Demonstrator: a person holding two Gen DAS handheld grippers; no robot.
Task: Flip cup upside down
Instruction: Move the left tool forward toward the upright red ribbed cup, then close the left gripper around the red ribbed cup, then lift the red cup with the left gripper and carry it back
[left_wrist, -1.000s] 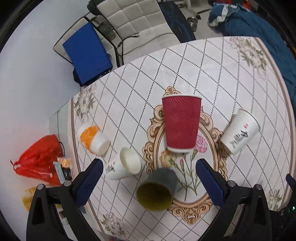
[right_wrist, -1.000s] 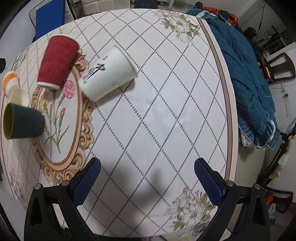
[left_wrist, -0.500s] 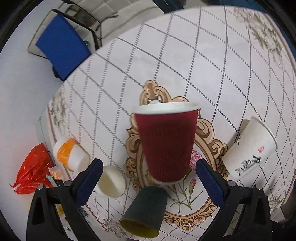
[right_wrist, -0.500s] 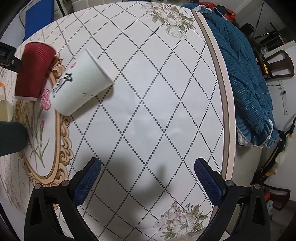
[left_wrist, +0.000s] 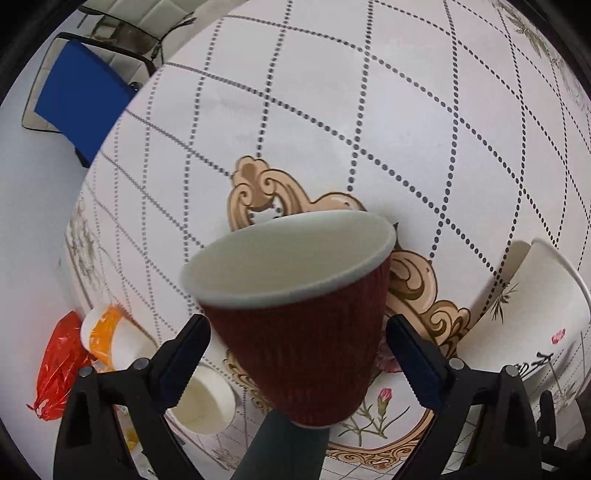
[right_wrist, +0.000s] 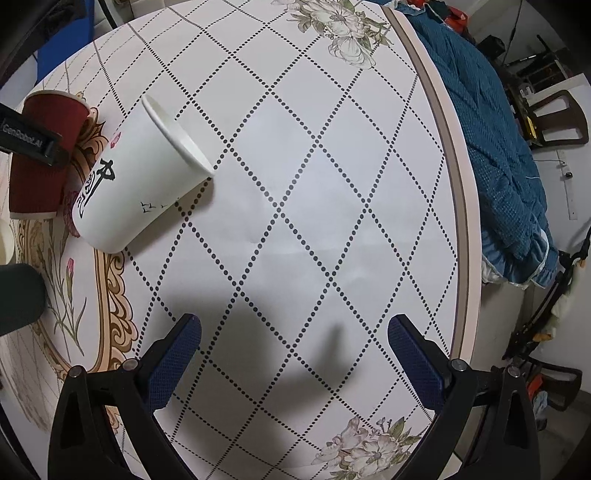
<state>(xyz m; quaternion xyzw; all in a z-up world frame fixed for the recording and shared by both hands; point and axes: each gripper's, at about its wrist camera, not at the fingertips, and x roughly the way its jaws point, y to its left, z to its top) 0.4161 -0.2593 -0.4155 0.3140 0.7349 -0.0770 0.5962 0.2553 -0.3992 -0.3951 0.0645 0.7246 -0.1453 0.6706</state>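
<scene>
A dark red ribbed paper cup (left_wrist: 303, 332) stands upright on the table, mouth up, white inside. My left gripper (left_wrist: 297, 343) is open, its blue pads on either side of the cup's body, close to it but apart. The same cup (right_wrist: 40, 155) shows at the far left of the right wrist view with the left gripper's black finger across it. My right gripper (right_wrist: 293, 343) is open and empty above bare tablecloth.
A white cup with black writing (right_wrist: 136, 181) stands upright right of the red cup, also in the left view (left_wrist: 528, 317). A dark green cup (right_wrist: 18, 295), a small white cup (left_wrist: 207, 402) and an orange-and-white cup (left_wrist: 107, 332) are nearby. The table edge (right_wrist: 461, 206) runs along the right.
My left gripper has moved in and down toward the red cup, so its pads now flank the cup. My right gripper has drifted slightly closer to the table.
</scene>
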